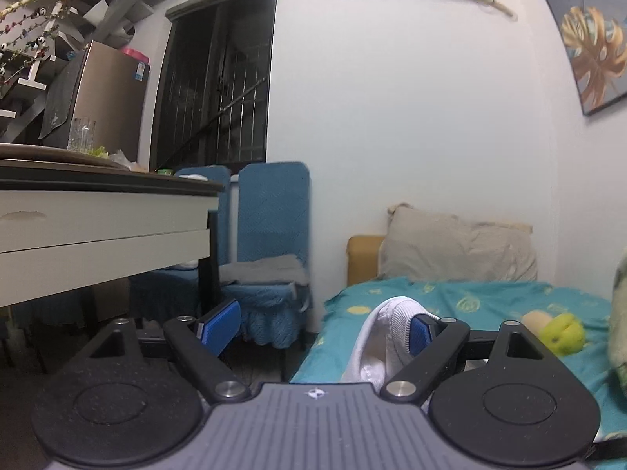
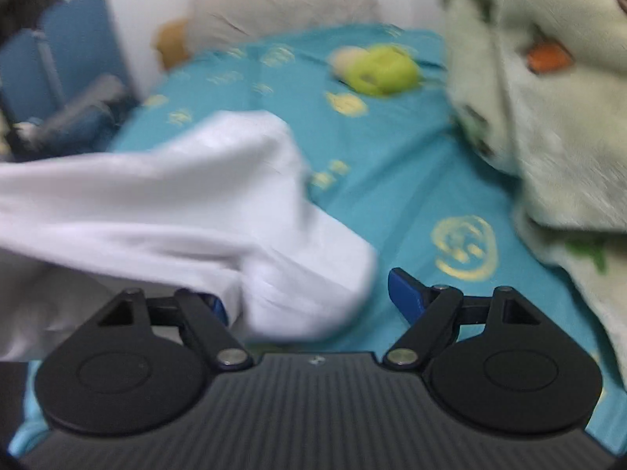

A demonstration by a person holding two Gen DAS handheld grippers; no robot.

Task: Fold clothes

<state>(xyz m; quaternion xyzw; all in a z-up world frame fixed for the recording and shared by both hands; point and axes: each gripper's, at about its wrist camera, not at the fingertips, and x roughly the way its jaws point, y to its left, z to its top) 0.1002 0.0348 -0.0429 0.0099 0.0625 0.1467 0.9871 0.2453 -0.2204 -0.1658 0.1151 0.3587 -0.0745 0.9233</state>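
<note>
A white garment [image 2: 188, 203] lies bunched on the teal bed sheet [image 2: 392, 164]. In the right wrist view it drapes over the left blue pad, and my right gripper [image 2: 309, 293] stands open with the cloth between its jaws. In the left wrist view my left gripper [image 1: 317, 329] is open wide at the bed's left edge. A ribbed white hem of the garment [image 1: 392, 325] rests against its right blue pad [image 1: 419, 333]. The left pad [image 1: 219, 323] is free of the cloth.
A grey pillow [image 1: 458, 246] lies at the head of the bed. A yellow-green plush toy [image 2: 376, 66] sits on the sheet. A pale green blanket [image 2: 548, 98] is heaped at the right. A white table [image 1: 102, 219] and blue chairs [image 1: 270, 235] stand left of the bed.
</note>
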